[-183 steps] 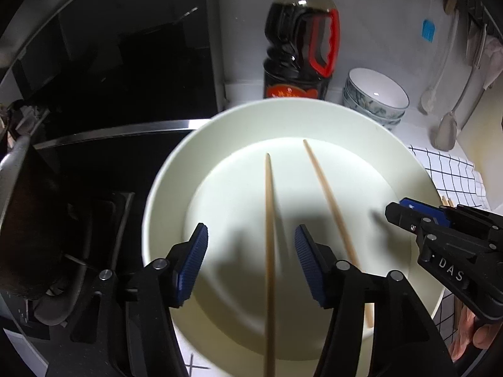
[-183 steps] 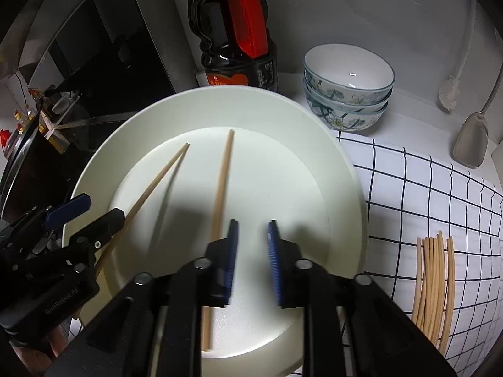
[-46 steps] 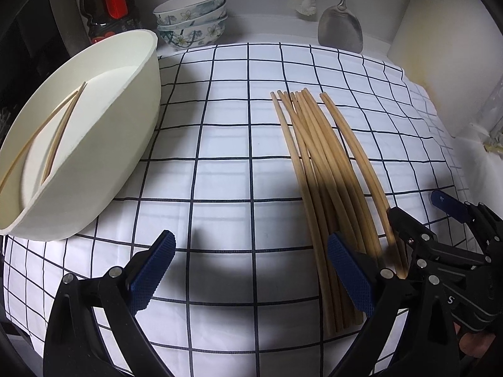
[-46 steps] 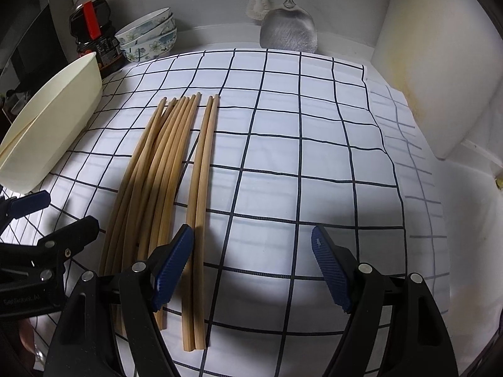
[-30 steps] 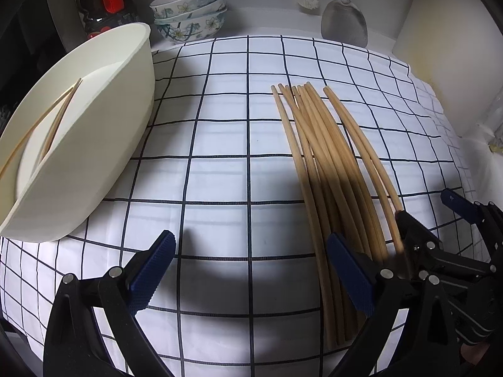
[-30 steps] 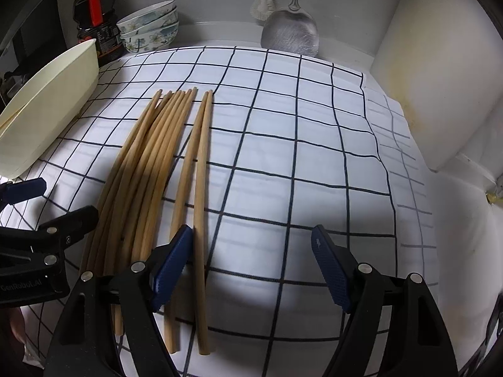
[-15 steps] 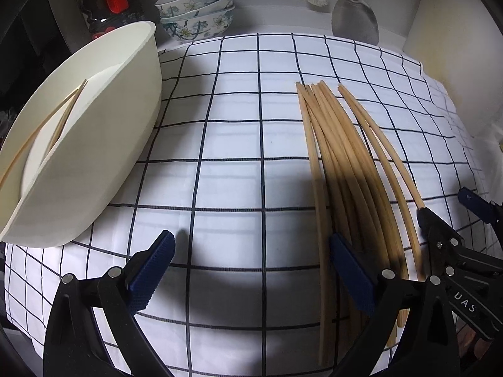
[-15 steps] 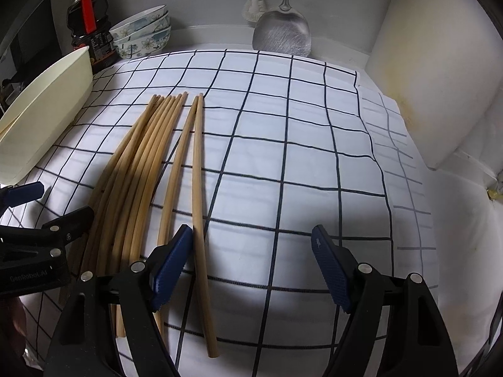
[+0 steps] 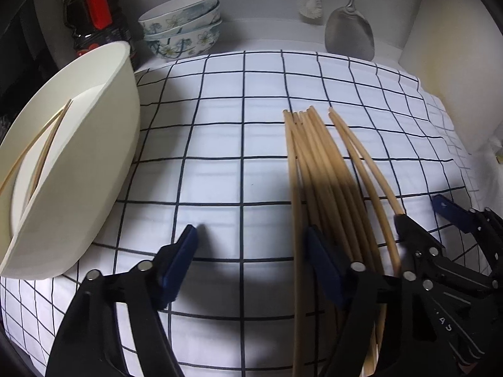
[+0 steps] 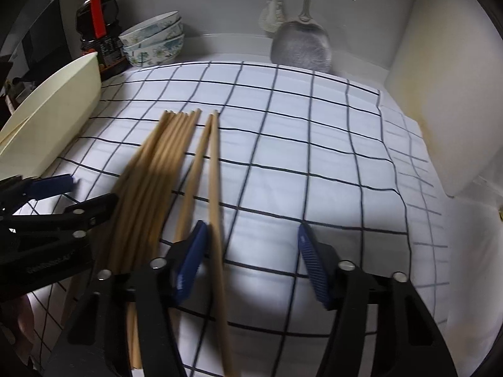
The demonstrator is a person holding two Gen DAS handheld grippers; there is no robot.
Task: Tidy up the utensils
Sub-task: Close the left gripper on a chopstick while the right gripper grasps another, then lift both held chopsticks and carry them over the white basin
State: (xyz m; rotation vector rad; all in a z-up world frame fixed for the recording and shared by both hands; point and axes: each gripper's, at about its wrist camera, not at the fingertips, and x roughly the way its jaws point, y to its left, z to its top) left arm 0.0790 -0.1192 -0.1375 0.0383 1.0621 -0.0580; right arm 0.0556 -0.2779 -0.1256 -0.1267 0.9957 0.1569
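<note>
Chopsticks point(image 9: 317, 169) lie in a loose bundle on a checked cloth point(image 9: 220, 144), with two more point(image 10: 209, 163) set slightly apart on the bundle's right. Their near ends are cut off by the frame edge or hidden behind the gripper bodies, so the count is uncertain. In the right wrist view the sticks are blurred. Another pair point(image 9: 37, 147) rests inside a cream bowl point(image 9: 103, 144) at the left edge of the cloth; most of it is hidden by the bowl's wall.

The left gripper point(image 9: 251, 251) hangs over the cloth with jaws closing. Its right pad is at the bundle's left side and the leftmost stick runs down just inside that pad, though contact cannot be told. The right gripper point(image 10: 251, 248) is also closing; the outermost stick lies just inside its left pad, while the right pad stands well clear of it over bare cloth. Neither gripper clamps anything.
</note>
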